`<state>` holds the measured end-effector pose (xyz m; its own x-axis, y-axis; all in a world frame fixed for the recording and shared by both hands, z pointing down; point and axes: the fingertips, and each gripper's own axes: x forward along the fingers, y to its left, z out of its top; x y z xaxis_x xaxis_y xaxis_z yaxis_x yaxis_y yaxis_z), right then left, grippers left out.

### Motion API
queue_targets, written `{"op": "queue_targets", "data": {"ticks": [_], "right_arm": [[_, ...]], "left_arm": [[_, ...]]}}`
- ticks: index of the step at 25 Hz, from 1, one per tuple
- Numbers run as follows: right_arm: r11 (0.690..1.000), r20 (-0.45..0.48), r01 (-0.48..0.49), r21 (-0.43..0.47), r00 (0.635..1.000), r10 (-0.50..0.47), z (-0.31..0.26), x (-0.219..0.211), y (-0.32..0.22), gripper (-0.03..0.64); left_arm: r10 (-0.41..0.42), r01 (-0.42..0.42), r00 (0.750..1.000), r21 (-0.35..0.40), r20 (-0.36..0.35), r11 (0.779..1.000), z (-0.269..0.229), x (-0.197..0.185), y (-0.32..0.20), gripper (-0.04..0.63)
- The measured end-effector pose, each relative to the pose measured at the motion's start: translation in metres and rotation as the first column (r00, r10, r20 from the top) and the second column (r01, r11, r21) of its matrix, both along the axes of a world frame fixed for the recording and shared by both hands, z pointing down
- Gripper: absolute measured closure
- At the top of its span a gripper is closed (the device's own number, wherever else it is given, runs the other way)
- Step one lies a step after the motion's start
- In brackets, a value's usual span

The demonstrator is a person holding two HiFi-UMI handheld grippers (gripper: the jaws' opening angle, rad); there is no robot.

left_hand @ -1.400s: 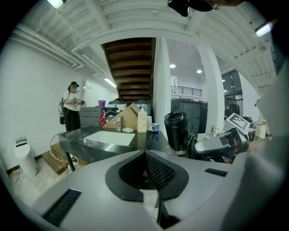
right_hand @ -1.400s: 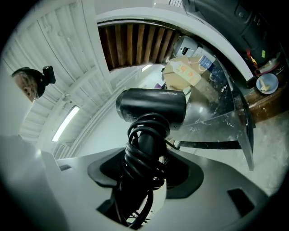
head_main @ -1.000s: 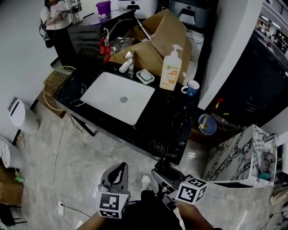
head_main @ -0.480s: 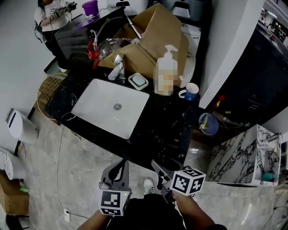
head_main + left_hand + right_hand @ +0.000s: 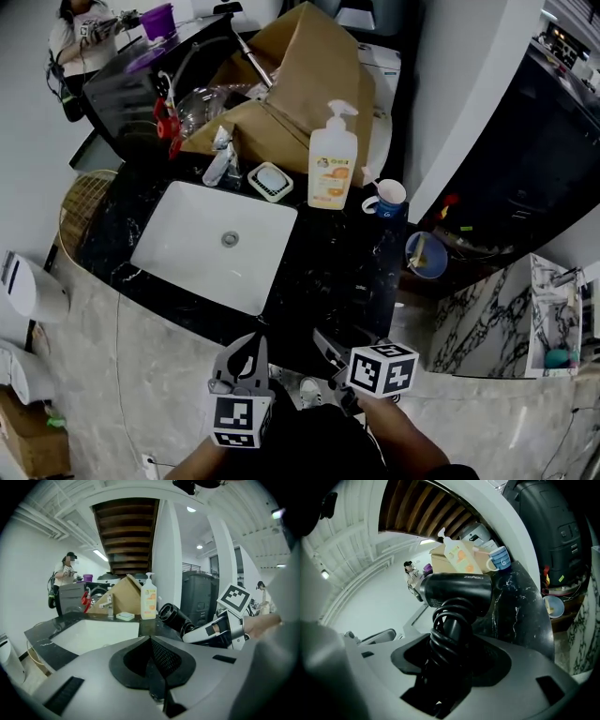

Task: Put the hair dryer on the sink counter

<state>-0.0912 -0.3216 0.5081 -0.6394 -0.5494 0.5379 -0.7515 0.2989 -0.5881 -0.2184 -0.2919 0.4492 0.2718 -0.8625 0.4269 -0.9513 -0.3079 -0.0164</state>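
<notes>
A black hair dryer (image 5: 458, 590) with its cord wound round the handle (image 5: 449, 637) stands in my right gripper (image 5: 451, 660), which is shut on that handle. In the head view the right gripper (image 5: 339, 360) hovers at the front edge of the black marble sink counter (image 5: 352, 267), to the right of the white basin (image 5: 216, 246). The dryer's round nozzle (image 5: 174, 617) shows in the left gripper view, pointing left over the counter. My left gripper (image 5: 251, 349) is beside it, over the counter's front edge. Its jaws (image 5: 153, 663) are shut, with nothing between them.
At the back of the counter stand a faucet (image 5: 221, 155), a soap dish (image 5: 270, 181), a pump bottle (image 5: 332, 159) and a blue mug (image 5: 387, 199). A cardboard box (image 5: 300, 75) rises behind them. A blue bowl (image 5: 427, 255) sits lower right, a wicker basket (image 5: 80, 202) left. A person (image 5: 80, 33) stands far back.
The counter has drawn nearer in the head view. Both grippers now reach its front edge, the right one still carrying the hair dryer.
</notes>
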Motion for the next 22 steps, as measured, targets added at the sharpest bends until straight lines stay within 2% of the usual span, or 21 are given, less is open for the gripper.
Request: {"op": "queue_targets", "data": {"ticks": [9, 22], "right_arm": [[0.993, -0.156, -0.099, -0.067, 0.984, 0.088, 0.026, 0.004, -0.028, 0.347], [0.983, -0.286, -0.145, -0.115, 0.952, 0.107, 0.041, 0.004, -0.041, 0.347]], "left_arm": [[0.138, -0.139, 0.990, -0.060, -0.016, 0.988, 0.021, 0.004, -0.049, 0.588], [0.191, -0.195, 0.980, -0.093, -0.049, 0.976, 0.036, 0.001, -0.070, 0.588]]}}
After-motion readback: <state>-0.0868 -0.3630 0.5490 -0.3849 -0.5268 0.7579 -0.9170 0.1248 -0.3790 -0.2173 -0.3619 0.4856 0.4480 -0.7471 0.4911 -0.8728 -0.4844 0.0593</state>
